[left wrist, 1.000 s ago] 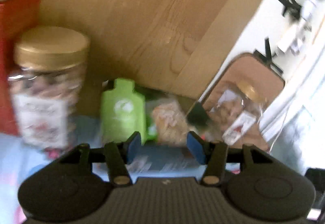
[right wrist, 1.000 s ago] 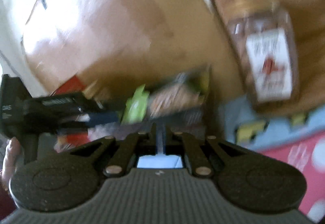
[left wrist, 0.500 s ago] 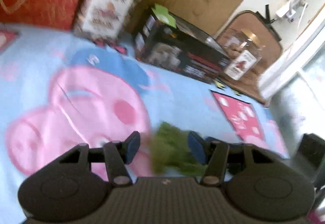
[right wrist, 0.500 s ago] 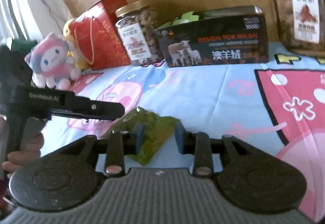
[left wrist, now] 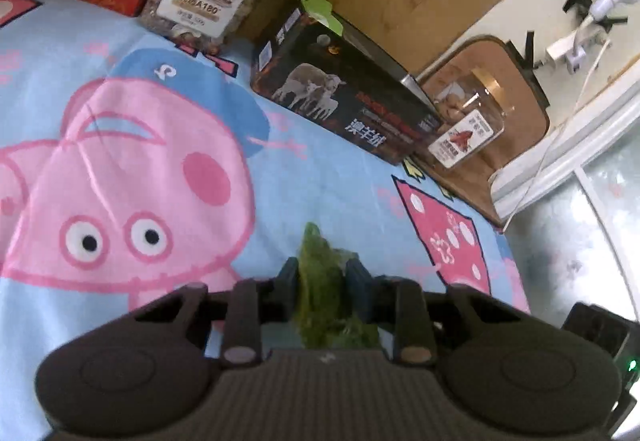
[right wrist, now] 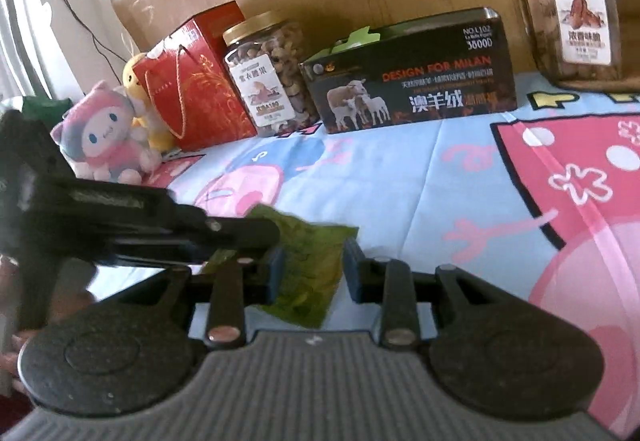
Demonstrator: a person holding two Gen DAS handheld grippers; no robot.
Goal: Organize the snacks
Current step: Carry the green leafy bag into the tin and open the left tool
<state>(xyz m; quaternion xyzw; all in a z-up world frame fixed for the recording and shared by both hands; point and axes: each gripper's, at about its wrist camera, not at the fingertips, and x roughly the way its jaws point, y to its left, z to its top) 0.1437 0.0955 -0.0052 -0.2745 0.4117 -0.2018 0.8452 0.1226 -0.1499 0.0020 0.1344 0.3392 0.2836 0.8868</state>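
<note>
A green snack packet lies on the cartoon-print cloth. My left gripper has closed its jaws onto the packet. The packet also shows in the right wrist view, with the left gripper reaching in from the left. My right gripper is open, its fingers on either side of the packet. A black tin box with green packets in it stands at the back.
A nut jar with a gold lid, a red gift bag and plush toys stand left of the box. A second nut jar stands on a brown tray at the right. A wooden board rises behind them.
Both grippers pulled back from the black box and came down to the green packet on the cloth. The left jaws narrowed onto the packet; the right opened from shut.
</note>
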